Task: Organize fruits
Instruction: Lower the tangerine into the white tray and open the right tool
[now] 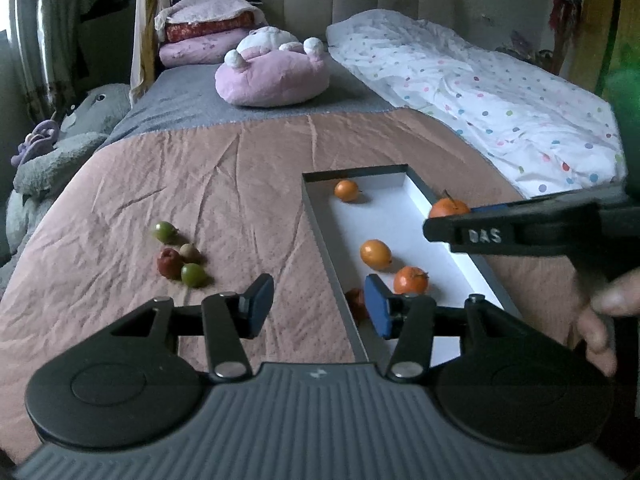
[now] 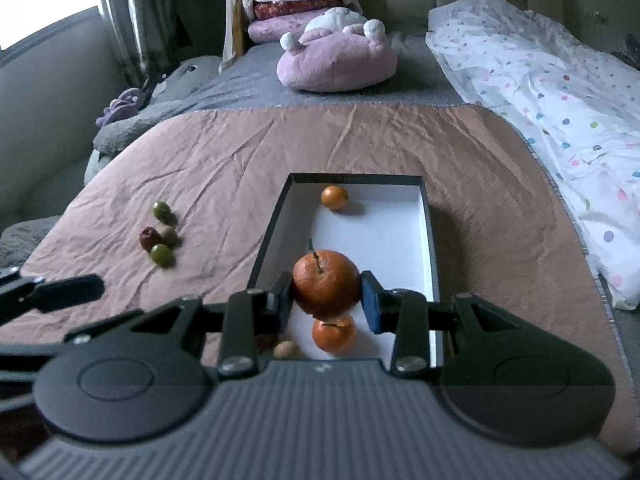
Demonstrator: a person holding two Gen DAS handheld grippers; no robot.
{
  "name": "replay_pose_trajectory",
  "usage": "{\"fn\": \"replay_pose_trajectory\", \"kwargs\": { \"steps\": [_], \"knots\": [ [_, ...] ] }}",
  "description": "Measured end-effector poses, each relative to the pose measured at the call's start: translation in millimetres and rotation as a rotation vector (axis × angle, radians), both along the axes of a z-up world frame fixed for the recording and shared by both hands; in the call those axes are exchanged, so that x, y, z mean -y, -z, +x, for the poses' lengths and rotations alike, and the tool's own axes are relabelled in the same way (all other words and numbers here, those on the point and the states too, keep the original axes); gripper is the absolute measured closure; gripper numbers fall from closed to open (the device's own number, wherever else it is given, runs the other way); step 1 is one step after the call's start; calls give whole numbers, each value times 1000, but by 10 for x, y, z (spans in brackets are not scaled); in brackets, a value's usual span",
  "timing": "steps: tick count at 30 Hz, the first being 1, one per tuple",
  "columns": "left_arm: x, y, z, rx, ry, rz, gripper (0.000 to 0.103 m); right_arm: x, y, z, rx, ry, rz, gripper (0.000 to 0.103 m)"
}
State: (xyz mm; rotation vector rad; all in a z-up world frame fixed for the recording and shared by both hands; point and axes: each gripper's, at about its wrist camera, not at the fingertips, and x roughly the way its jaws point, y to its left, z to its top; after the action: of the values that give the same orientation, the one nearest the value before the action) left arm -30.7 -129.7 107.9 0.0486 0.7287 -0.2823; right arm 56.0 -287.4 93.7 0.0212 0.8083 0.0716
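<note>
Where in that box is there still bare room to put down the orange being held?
The box has bare white floor in its middle, between the far orange and the held orange. The near end is crowded: another orange and a small tan fruit lie there.

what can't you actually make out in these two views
- Left wrist view: a reddish fruit in the box sits half behind the left gripper's blue pad; its kind is unclear.
- Right wrist view: the box's near end is hidden by the right gripper, which is clamping a tangerine.
- Both views: the small loose fruits are too small to identify.
</note>
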Motion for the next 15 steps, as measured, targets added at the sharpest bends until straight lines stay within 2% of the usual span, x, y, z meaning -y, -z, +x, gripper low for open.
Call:
{"fn": "replay_pose_trajectory", "kwargs": {
  "steps": [15],
  "knots": [
    [-166,42,-78,-8,-20,15,44,4,238,242,-47,14,-16,64]
  ]
}}
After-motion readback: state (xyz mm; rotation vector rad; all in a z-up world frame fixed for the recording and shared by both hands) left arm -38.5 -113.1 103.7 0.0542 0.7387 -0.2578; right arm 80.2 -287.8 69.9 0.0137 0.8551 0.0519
